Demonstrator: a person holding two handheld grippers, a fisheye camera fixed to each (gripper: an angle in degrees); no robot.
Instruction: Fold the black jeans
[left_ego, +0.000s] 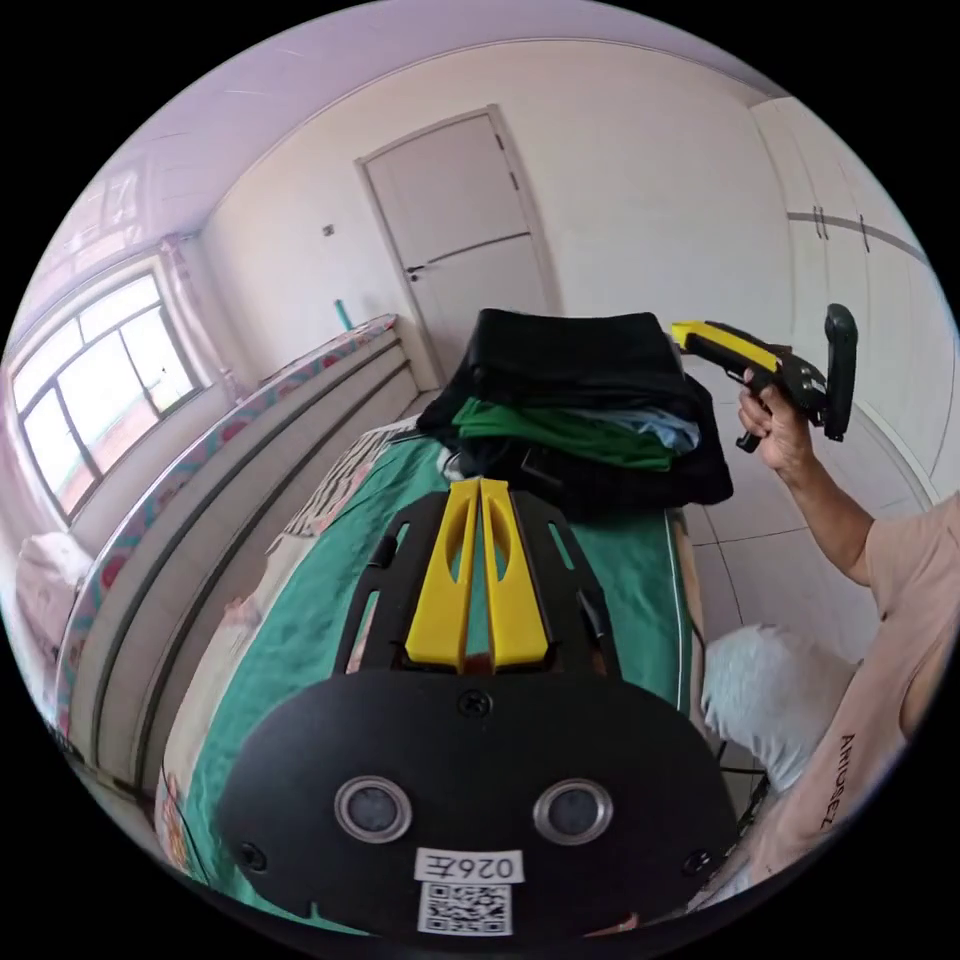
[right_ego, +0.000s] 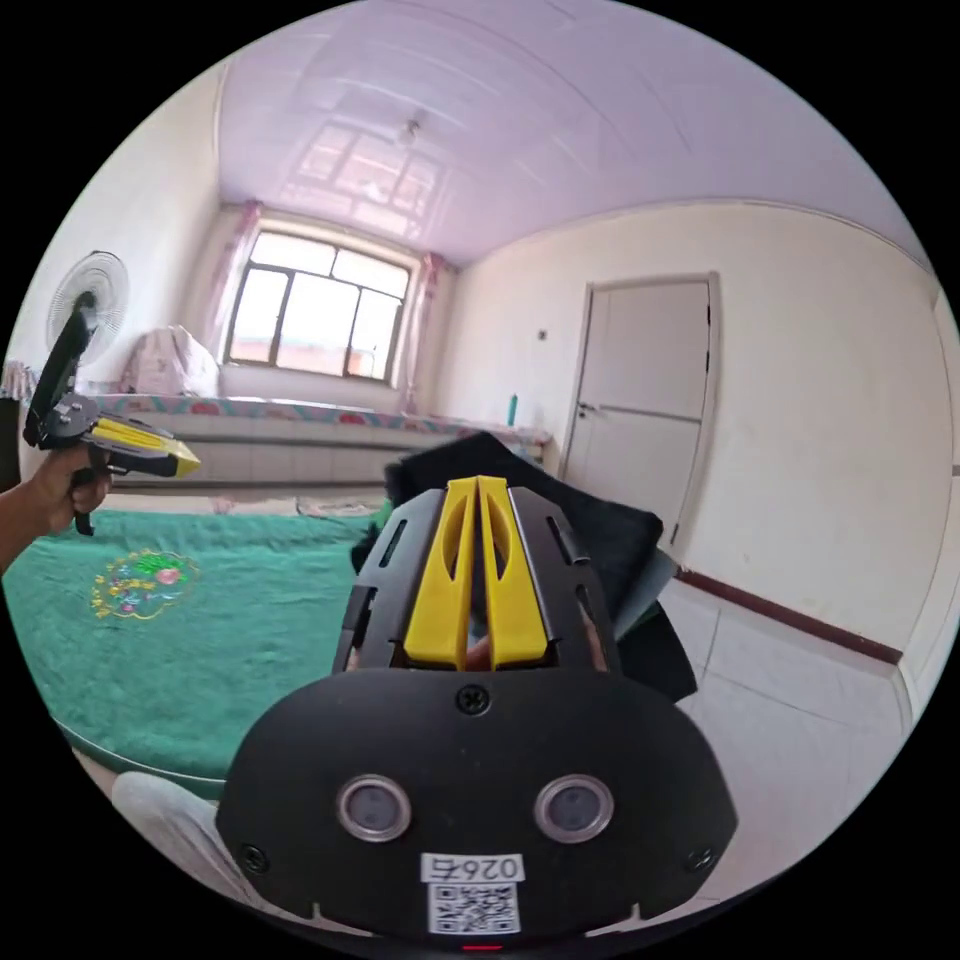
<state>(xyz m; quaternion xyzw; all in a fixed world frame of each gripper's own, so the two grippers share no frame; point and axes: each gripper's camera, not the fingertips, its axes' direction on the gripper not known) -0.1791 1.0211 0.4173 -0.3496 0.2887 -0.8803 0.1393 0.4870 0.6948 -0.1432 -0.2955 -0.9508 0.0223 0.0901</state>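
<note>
Black jeans (left_ego: 570, 358): folded dark bundle on top of the clothes pile (left_ego: 580, 430) at the far end of the bed (left_ego: 300, 640); identification as the jeans is a judgement, since several dark garments lie there
Pile position: at the far edge of the green bed cover (right_ego: 200, 620), with a black layer overhanging the edge on the person's side
Left gripper (left_ego: 480, 486): yellow jaws closed together, holding nothing, raised above the middle of the green cover and aimed at the pile
Right gripper (right_ego: 478, 484): jaws closed together, empty, held in the air just beside the pile's upper corner; its tip looks close to the top bundle, contact cannot be confirmed
Hand pose: the person's hand (left_ego: 772, 425) grips the right gripper's handle with the forearm raised from the bed's side; both tools point toward the pile
Risk 1: pulling the top bundle could drag the green garment (left_ego: 560, 428) and the layers beneath off the overhanging edge
Risk 2: closed jaws cannot take cloth; they need opening first
Risk 3: gripping one layer only would unfold the bundle
</note>
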